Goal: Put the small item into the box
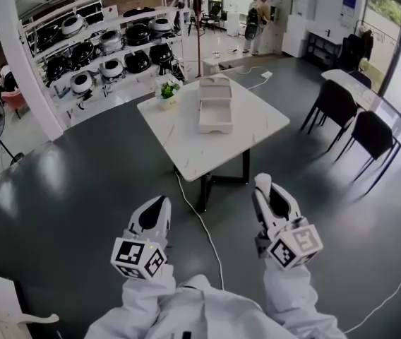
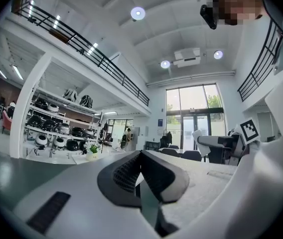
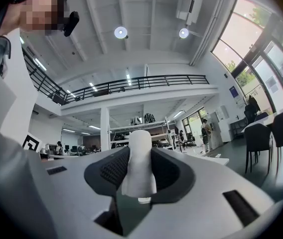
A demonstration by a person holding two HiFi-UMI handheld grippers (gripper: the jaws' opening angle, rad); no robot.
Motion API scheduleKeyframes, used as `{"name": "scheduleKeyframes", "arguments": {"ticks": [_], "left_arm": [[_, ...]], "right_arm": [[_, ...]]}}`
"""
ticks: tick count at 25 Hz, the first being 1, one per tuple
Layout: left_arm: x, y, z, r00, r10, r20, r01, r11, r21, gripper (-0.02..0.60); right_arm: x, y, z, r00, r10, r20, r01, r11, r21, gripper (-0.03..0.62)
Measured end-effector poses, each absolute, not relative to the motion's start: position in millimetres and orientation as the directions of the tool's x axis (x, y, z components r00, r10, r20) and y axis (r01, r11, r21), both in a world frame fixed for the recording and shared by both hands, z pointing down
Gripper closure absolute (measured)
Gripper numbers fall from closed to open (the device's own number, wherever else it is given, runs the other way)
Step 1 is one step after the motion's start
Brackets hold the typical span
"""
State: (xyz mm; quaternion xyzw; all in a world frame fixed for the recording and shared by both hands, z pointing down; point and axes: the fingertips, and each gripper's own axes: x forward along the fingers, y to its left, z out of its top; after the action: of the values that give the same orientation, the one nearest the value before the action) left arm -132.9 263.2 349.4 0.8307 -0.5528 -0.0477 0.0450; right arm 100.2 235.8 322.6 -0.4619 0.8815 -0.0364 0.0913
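We judge ourselves mid-carry: the right gripper point(image 3: 140, 171) has its jaws clamped on the small white item point(image 3: 140, 156), the left gripper point(image 2: 141, 178) is clenched empty, and next we must reach the box point(image 1: 215, 104) on the worktop point(image 1: 179, 140), well apart.

Count: 2 grippers, i.e. left gripper point(image 1: 159, 203) + right gripper point(image 1: 267, 193), w/ 1 marker cube point(image 1: 138, 258) each. 1 small white item point(image 3: 140, 158). 1 white box point(image 1: 215, 104), 1 potted plant point(image 1: 168, 89), 1 white table point(image 1: 179, 143). 2 black chairs point(image 1: 336, 103) (poss. more behind, can't tell) by a 2nd table point(image 1: 359, 89). 1 shelf rack point(image 1: 102, 51); round units point(image 1: 111, 68) approx. a dozen, too small for exact no. 1 person point(image 1: 260, 20) at back.
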Motion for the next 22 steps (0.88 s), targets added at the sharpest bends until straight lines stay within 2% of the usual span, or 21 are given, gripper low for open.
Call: {"name": "scheduleKeyframes", "arguments": {"ticks": [9, 22], "left_arm": [[-129, 210, 366, 0.391, -0.920, 0.019, -0.913, -0.385, 0.133, 0.583], [-130, 51, 382, 0.449, -0.892, 0.056, -0.885, -0.436, 0.164, 0.583]], "right_arm": [[97, 181, 339, -0.563, -0.820, -0.103, -0.801, 0.572, -0.178, 0.482], [79, 28, 357, -0.545, -0.837, -0.047, -0.816, 0.542, -0.201, 0.482]]}}
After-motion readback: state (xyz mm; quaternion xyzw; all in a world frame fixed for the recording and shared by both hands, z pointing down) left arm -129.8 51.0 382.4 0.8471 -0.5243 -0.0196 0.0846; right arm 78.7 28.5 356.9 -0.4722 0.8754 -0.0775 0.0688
